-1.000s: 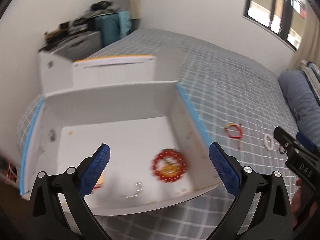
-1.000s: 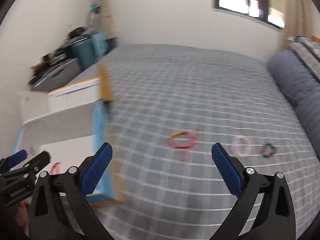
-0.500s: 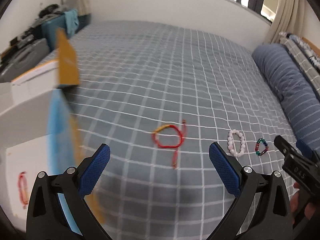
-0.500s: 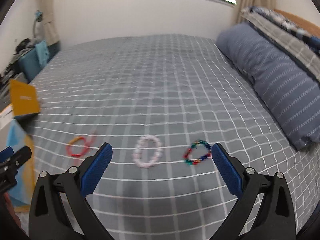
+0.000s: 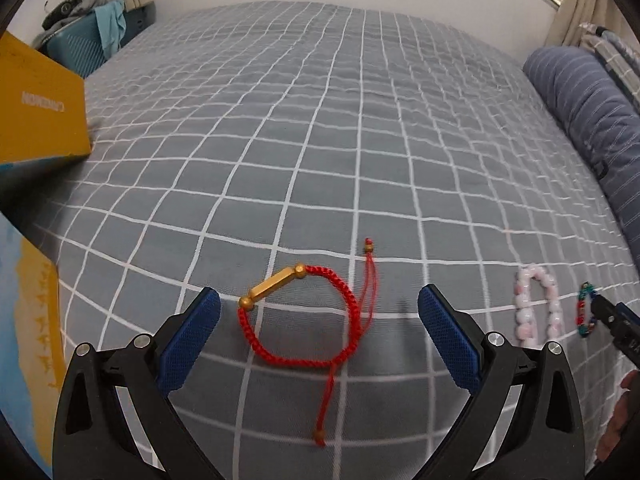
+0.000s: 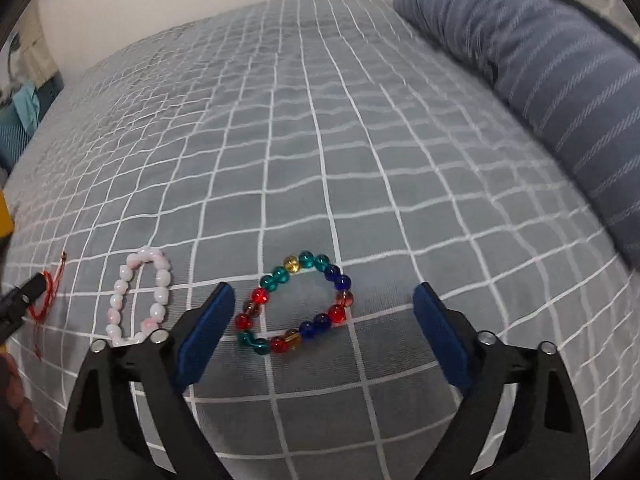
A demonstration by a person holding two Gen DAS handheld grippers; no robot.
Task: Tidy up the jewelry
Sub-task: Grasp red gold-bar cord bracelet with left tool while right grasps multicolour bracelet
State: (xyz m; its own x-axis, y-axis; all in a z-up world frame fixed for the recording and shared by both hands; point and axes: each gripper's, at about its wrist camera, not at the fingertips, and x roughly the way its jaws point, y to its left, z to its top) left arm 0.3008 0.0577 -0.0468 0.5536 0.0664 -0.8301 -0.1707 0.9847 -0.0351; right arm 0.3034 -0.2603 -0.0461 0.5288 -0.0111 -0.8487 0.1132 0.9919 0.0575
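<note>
Red braided bracelet between released left gripper, multicoloured bead bracelet between released right gripper, no legible writing

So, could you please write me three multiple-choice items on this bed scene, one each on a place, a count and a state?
1. Which bracelet lies between the jaws of the right gripper?
A. the red cord bracelet
B. the multicoloured bead bracelet
C. the pink-white bead bracelet

2. How many bracelets lie on the bedspread?
A. two
B. three
C. five

3. How do the jaws of the left gripper stand?
A. shut on the cord
B. open, holding nothing
C. shut and empty

Answers:
1. B: in the right wrist view the multicoloured bead bracelet sits midway between the blue pads.
2. B: the red cord bracelet, the pink-white bead bracelet and the multicoloured one are all that show on the bedspread.
3. B: both pads stand wide apart, either side of the red cord bracelet, touching nothing.
</note>
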